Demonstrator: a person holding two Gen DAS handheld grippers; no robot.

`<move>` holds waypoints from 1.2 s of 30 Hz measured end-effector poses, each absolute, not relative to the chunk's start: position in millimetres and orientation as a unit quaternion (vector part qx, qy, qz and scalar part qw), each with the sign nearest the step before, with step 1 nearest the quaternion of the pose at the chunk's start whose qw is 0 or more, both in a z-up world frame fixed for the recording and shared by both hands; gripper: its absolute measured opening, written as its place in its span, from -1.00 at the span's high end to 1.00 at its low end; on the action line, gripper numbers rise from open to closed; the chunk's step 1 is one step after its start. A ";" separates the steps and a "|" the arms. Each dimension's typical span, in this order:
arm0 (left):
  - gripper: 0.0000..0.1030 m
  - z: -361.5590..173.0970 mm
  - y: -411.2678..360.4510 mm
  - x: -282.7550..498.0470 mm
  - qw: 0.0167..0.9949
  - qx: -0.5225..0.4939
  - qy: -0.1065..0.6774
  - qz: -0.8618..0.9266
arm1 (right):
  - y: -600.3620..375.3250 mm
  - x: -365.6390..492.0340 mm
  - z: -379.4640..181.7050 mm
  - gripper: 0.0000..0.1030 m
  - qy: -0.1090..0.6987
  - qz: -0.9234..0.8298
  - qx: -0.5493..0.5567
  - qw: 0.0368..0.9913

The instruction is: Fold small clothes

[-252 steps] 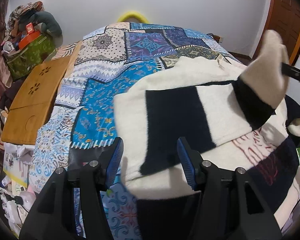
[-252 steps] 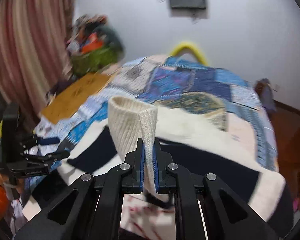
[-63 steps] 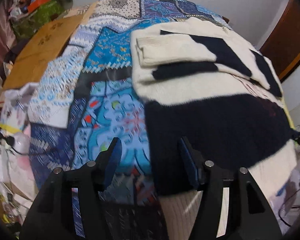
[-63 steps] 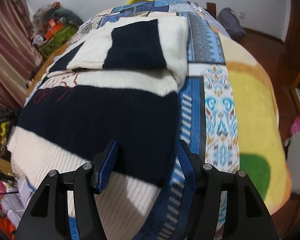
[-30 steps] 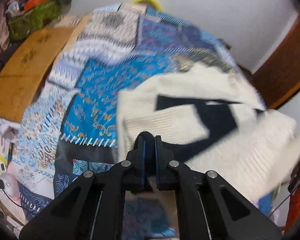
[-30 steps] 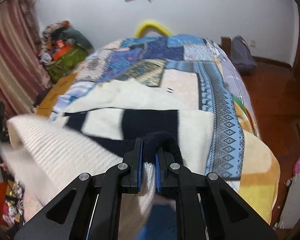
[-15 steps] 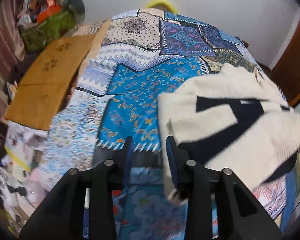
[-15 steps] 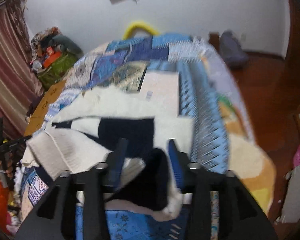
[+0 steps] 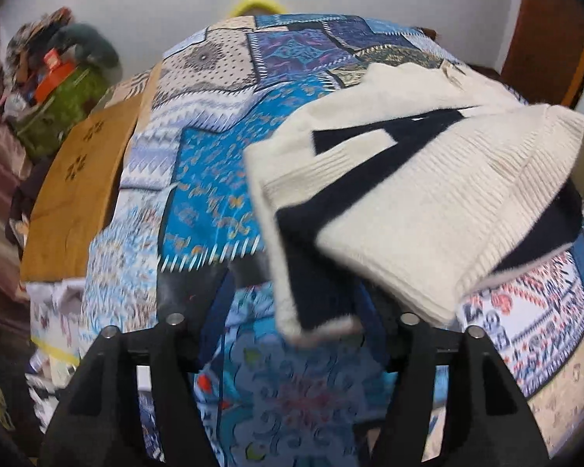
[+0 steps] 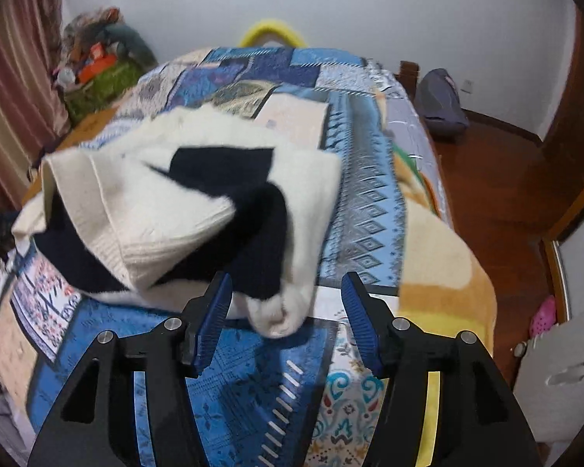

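Note:
A cream and navy striped knit sweater (image 9: 408,194) lies folded in half on the patchwork bedspread (image 9: 214,179), its ribbed hem turned up over the folded sleeves. It also shows in the right wrist view (image 10: 198,210). My left gripper (image 9: 296,311) is open, just behind the sweater's near left corner, which overlaps its right finger. My right gripper (image 10: 286,311) is open, with the sweater's near right corner lying loose between its blue pads (image 10: 214,311).
A wooden board (image 9: 78,190) lies along the bed's left side, with a cluttered green bag (image 9: 58,97) beyond it. A yellow blanket (image 10: 440,264) covers the bed's right edge. A wooden floor (image 10: 498,179) and a door are to the right.
Both grippers, shut on the sweater's lower edge a second ago, carried it up over the sleeves, then opened and let go. The sweater now lies folded in half.

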State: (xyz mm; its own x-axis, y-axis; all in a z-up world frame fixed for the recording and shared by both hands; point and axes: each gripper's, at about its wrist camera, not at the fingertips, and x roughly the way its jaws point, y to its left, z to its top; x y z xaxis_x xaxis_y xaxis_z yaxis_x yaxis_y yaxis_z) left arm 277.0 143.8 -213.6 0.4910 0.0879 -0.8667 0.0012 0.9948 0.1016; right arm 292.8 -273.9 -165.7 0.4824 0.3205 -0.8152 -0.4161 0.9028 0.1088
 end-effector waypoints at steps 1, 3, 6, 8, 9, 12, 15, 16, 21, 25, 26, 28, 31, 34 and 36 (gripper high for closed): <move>-0.24 -215.2 141.3 284.5 0.860 0.050 0.507 0.023 | -268.8 294.7 -167.2 -0.05 0.460 0.219 -0.057 0.858; -0.24 -217.2 139.1 300.1 0.858 0.051 0.511 0.017 | -256.1 301.8 -170.0 -0.05 0.455 0.227 -0.070 0.858; -0.24 -214.4 141.8 323.7 0.859 0.041 0.511 0.013 | -235.1 316.8 -172.3 -0.05 0.449 0.245 -0.086 0.855; -0.24 -211.6 149.3 341.5 0.859 0.023 0.511 0.014 | -222.9 329.1 -171.9 -0.06 0.442 0.254 -0.096 0.855; -0.24 -211.0 152.6 347.3 0.859 0.016 0.511 0.018 | -218.3 336.6 -171.2 -0.07 0.438 0.255 -0.099 0.856; -0.24 -209.3 174.6 373.4 0.856 -0.019 0.515 0.047 | -214.7 360.4 -167.7 -0.07 0.428 0.253 -0.082 0.864; -0.24 -201.5 194.3 380.9 0.862 -0.048 0.499 0.072 | -220.9 382.7 -160.9 -0.07 0.423 0.231 -0.043 0.875; -0.24 -198.0 201.5 381.4 0.865 -0.060 0.493 0.078 | -223.4 386.5 -157.1 -0.07 0.418 0.225 -0.034 0.880; -0.24 -194.4 213.8 377.7 0.866 -0.080 0.488 0.074 | -231.1 387.2 -141.5 -0.07 0.400 0.226 -0.024 0.888; -0.24 -203.1 198.4 376.6 0.863 -0.084 0.497 0.041 | -228.0 382.4 -147.2 -0.07 0.406 0.234 -0.034 0.883; -0.24 -205.1 194.0 376.9 0.863 -0.081 0.498 0.035 | -227.1 383.0 -151.2 -0.07 0.410 0.235 -0.036 0.881; -0.24 -209.9 178.4 381.5 0.862 -0.070 0.502 0.023 | -224.5 383.1 -160.4 -0.07 0.420 0.238 -0.030 0.875; -0.14 -219.6 162.5 393.9 0.856 -0.062 0.512 0.016 | -222.1 387.4 -169.3 0.00 0.431 0.246 -0.015 0.868; 0.42 -229.2 153.8 404.8 0.850 -0.062 0.523 0.020 | -217.5 391.8 -173.0 0.34 0.429 0.243 -0.009 0.870; 0.73 -229.2 151.6 405.7 0.854 -0.061 0.517 0.023 | -215.7 395.3 -173.2 0.69 0.427 0.238 -0.004 0.872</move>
State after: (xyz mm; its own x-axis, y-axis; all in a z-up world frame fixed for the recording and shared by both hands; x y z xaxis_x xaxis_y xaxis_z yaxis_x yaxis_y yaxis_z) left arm 405.7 151.6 -229.2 0.4645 -0.0244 -0.8852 -0.1025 0.9914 -0.0811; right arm 395.3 -215.7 -173.2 0.5221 0.4128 -0.7464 -0.4193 0.8862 0.1968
